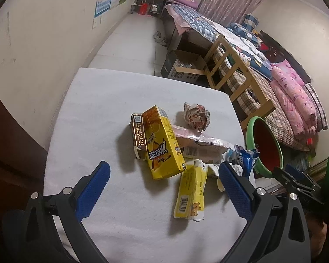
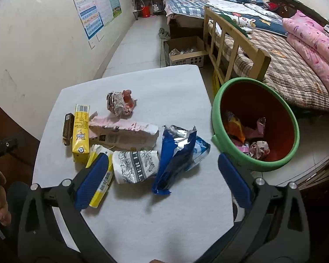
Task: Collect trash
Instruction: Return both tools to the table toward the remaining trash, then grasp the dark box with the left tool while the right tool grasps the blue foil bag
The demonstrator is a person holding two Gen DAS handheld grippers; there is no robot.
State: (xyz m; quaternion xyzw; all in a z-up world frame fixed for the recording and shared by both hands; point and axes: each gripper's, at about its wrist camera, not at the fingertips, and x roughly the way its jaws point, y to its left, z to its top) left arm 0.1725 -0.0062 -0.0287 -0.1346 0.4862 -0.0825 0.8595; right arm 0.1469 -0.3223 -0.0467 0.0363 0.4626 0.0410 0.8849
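A bed with pink quilts fills the far right of the room, a wooden rail at its near end and a cardboard box on the floor beside it. Nearer stands a white table with the trash in a loose heap at its middle. Just off the table's right edge sits a green-rimmed bin, red inside, with a few wrappers already at its bottom.

In the heap, from large to small: a pink bag lying across the middle; a blue foil bag at the right, torn open; a yellow carton at the left, a brown box touching its left side; a white printed bag in front; a yellow tissue pack nearest; a crumpled paper ball at the far side, apart.

The left gripper hangs over the near heap, fingers spread wide, empty. The right gripper is likewise spread and empty, above the blue bag.
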